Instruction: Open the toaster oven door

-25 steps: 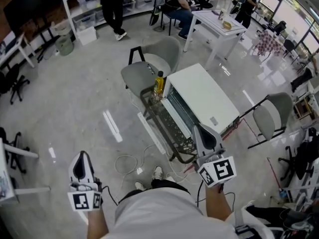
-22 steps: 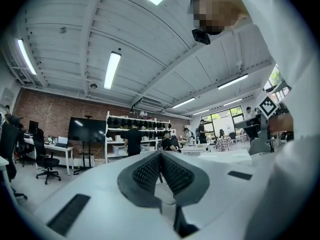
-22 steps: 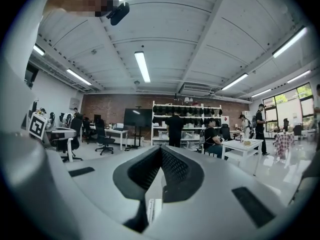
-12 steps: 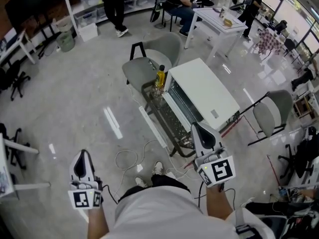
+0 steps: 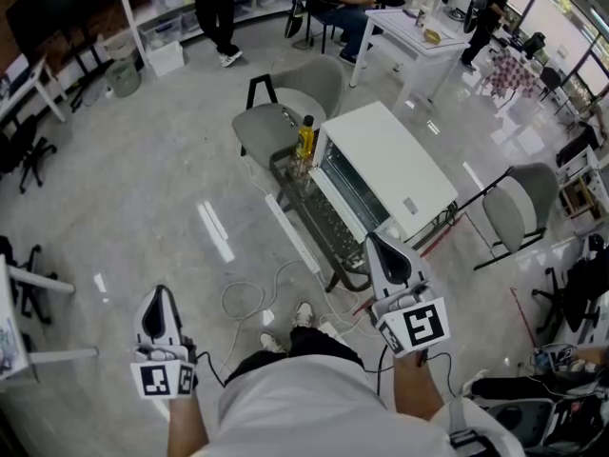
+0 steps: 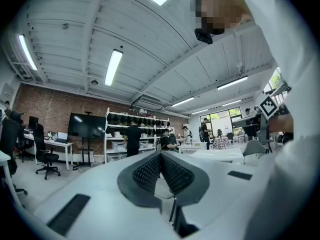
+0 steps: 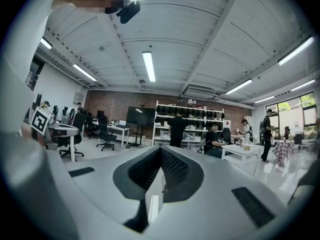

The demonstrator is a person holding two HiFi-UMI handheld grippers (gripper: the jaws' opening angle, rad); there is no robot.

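Jaws pressed together and empty on my left gripper [image 5: 159,295] and right gripper [image 5: 378,246]; carried level for approach; toaster oven [image 5: 385,165] door [image 5: 344,196] shut (right one nearer, likely opener).

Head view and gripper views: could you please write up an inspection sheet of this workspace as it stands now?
Surface: low dark-framed table standing on a glossy grey floor.
Job's things: white toaster oven on the table; its door looks shut.
Clutter: yellow bottle at the table's far end, beside the oven.
Grippers: left gripper and right gripper both shut and empty, neither touching the oven.
Cables: white cable looped on the floor near the person's shoes.
Surroundings: grey chairs behind the table, folding chair to the right, white table and people beyond.
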